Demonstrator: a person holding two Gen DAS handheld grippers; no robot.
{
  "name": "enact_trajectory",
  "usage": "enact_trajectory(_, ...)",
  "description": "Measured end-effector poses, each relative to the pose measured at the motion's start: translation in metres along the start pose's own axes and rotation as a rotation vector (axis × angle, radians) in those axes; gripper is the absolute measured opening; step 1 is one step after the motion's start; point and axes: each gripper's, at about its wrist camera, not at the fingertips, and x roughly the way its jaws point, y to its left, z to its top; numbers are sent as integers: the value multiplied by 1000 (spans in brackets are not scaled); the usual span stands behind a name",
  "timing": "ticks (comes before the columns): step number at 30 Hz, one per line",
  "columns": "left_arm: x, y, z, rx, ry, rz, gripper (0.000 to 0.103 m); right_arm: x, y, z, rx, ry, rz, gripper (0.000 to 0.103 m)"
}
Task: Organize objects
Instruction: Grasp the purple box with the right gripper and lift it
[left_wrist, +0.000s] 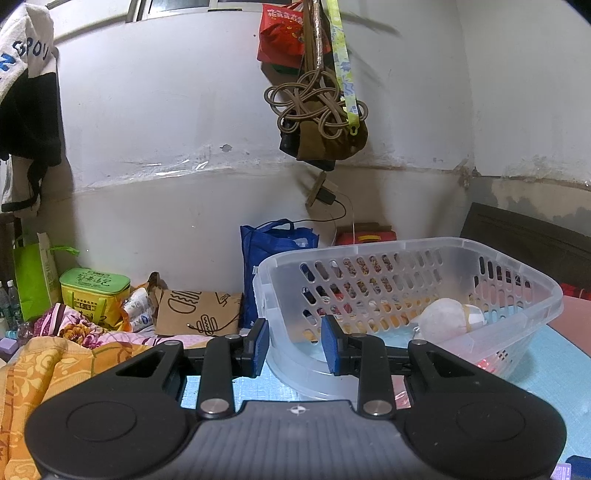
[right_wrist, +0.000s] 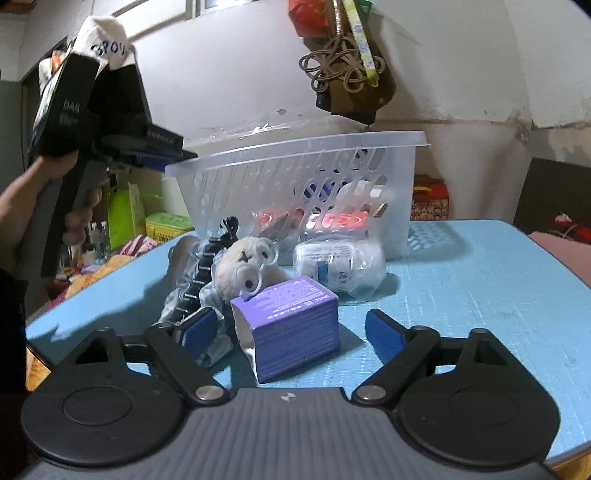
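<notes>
Purple box (right_wrist: 291, 325) between wide-spread right gripper (right_wrist: 295, 332) jaws, basket (right_wrist: 402, 147) beyond.

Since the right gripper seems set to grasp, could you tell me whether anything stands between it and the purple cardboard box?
Nothing visible does. The purple cardboard box already lies between the open fingers of the right gripper; the white plush toy sits behind it, towards the clear plastic basket.

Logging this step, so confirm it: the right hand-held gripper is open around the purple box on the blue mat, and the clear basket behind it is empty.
One detail is wrong: the clear basket is not empty. The left wrist view shows a white plush toy lying inside it. The rest holds: in the right wrist view the right hand-held gripper is open around the purple box on the blue mat.
</notes>
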Motion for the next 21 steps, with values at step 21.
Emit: enact_trajectory(21, 0, -1, 0, -1, 0, -2, 35, -27, -20, 2, 34, -50, -98, 53)
